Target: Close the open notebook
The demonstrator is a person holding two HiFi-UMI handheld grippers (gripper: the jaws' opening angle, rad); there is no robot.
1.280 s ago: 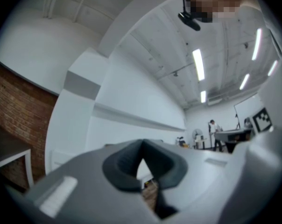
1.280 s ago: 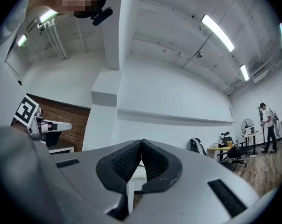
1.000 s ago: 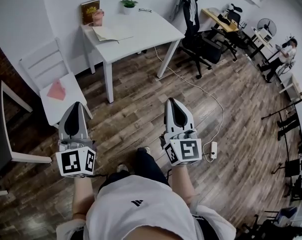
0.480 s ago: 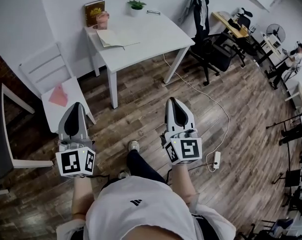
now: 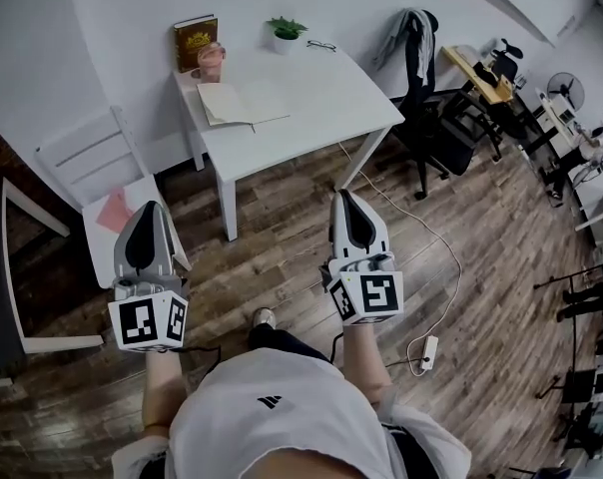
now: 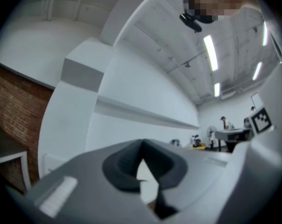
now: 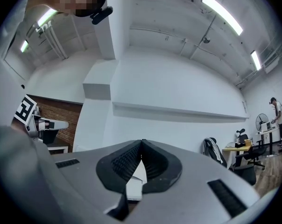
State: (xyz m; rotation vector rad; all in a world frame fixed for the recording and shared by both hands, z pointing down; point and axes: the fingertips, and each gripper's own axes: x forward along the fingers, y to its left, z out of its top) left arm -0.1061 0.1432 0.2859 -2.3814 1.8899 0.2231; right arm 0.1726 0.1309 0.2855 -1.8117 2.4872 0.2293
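Where the notebook (image 5: pixel 244 103) is lying: it is sitting open and flat on the white counter (image 5: pixel 326 103), toward the left end, well apart from both grippers.
Left gripper (image 5: pixel 152 208): I am holding it out over the wooden floor (image 5: pixel 282 257), its jaws meeting at the tips and gripping nothing.
Right gripper (image 5: pixel 344 198): I am carrying it the same way, jaws pressed together and empty.
Handling: I am judging the notebook light and floppy, with thin pages that are likely to crease or tear under a hard pinch.
Where to take hold: I am planning on the outer edge of one half, folding it over the spine while the other gripper is steadying the opposite half.
Containers: a pink cup (image 5: pixel 211 61) is standing just behind the notebook, beside an upright book (image 5: pixel 196 41); I cannot tell what it is holding. A white pot (image 5: pixel 286 34) near the wall is carrying a small green plant.
Risk: I am watching that cup, since it is standing close to the notebook's far edge.
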